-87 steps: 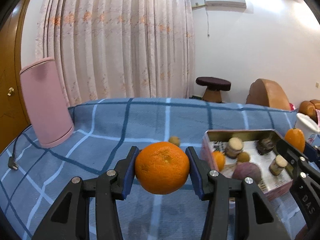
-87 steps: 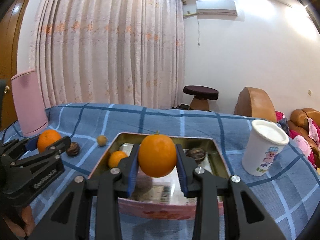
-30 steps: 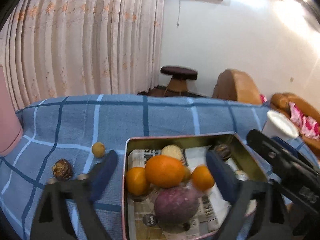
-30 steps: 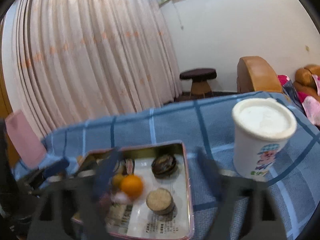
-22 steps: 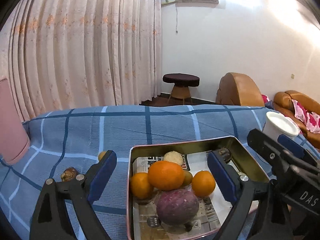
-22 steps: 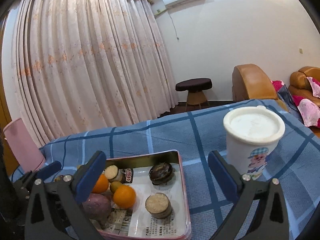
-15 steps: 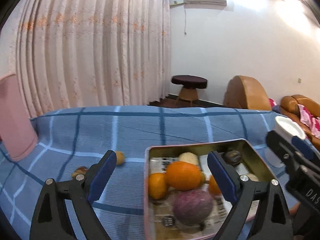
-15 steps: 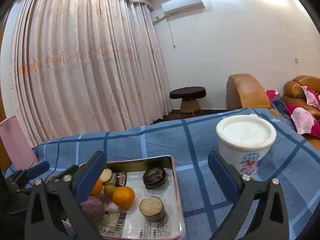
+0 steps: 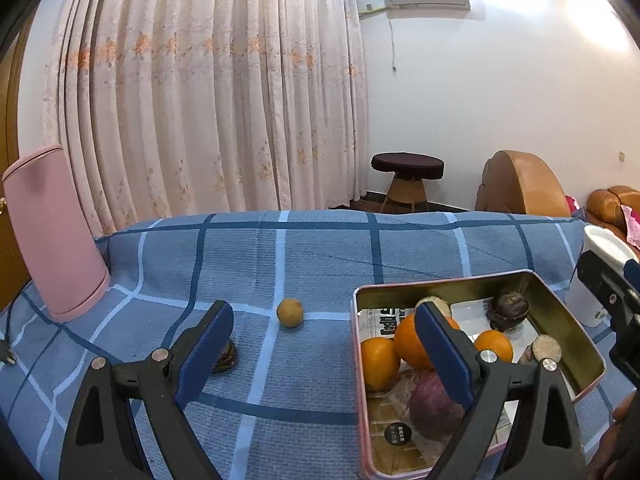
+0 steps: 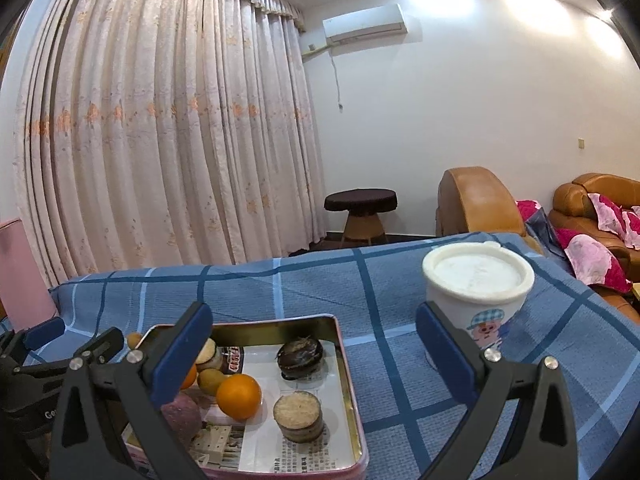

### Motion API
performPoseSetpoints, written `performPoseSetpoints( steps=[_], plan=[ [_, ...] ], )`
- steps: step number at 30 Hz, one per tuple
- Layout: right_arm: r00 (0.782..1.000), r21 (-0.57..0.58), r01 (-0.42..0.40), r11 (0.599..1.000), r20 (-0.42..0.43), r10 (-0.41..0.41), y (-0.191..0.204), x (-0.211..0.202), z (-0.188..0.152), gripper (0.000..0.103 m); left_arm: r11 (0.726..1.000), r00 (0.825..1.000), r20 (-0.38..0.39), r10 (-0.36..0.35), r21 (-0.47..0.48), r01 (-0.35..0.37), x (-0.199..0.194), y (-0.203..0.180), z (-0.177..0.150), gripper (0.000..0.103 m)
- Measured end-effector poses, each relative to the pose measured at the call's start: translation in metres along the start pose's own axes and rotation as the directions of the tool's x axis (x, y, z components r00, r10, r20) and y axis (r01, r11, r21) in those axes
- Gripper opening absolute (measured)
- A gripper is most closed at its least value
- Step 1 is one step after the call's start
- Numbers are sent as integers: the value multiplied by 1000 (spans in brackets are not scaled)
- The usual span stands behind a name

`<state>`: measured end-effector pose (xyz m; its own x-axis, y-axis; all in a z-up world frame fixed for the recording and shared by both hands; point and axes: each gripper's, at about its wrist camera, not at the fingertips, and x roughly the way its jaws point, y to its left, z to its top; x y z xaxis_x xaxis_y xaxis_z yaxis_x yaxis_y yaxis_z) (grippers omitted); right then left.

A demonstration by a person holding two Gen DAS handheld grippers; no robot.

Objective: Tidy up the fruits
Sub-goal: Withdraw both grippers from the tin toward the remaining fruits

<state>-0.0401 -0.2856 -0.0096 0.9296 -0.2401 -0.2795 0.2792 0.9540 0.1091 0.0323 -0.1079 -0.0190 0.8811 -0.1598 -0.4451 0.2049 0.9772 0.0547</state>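
Left wrist view: the left gripper [image 9: 324,344] is spread wide and holds nothing, above the blue checked cloth [image 9: 320,256], with a small yellow fruit [image 9: 290,312] lying loose beside the tin box [image 9: 560,308]. Three oranges [image 9: 380,362] and a purple fruit [image 9: 434,404] sit inside the tin. Right wrist view: the right gripper [image 10: 312,352] is also wide apart and bare, near a white cup [image 10: 476,292].

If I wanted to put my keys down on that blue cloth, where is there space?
Bare cloth lies between the pink bin and the tin, beyond the small yellow fruit, and between tin and white cup. The tin's left half is crowded.
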Motion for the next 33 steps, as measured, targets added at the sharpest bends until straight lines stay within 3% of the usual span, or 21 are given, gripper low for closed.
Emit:
performPoseSetpoints(
  steps=[23, 33],
  plan=[
    [1000, -99, 3, 995, 3, -3, 37, -11, -7, 103, 1000, 999, -24, 26, -13, -27, -5, 30, -11, 93],
    [1000, -39, 17, 999, -18, -18, 34, -20, -12, 102, 997, 996, -49, 68, -42, -70, -5, 72, -15, 93]
  ],
)
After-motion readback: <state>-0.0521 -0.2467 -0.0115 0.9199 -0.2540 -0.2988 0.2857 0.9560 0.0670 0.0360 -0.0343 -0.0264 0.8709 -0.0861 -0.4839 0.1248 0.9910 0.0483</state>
